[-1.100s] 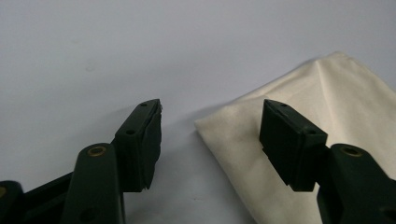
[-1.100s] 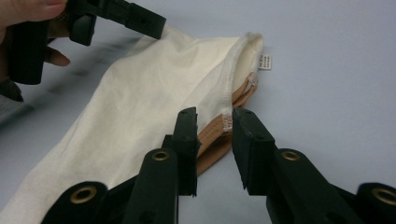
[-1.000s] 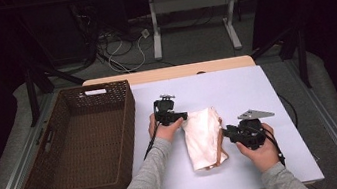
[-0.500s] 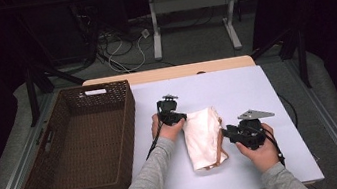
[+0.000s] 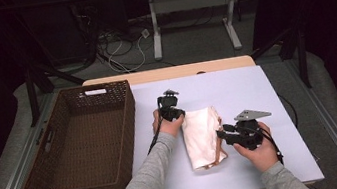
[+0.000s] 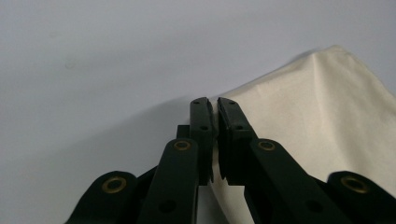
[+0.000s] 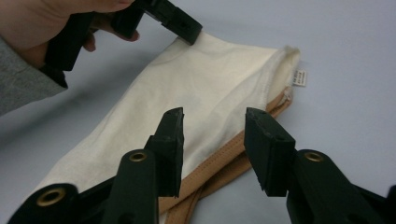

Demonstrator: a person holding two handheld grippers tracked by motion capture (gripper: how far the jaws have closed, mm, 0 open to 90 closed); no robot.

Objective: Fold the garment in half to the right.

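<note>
moved: little | left tool (image 6: 215, 103) pinches cloth (image 5: 202, 135) | right tool (image 7: 212, 122) wide | basket (image 5: 44, 186) empty

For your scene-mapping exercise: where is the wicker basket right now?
In the high view, the wicker basket sits at the table's left edge, left of the cream cloth.

Folded cream cloth (image 5: 202, 135), tan-edged, flat
</note>
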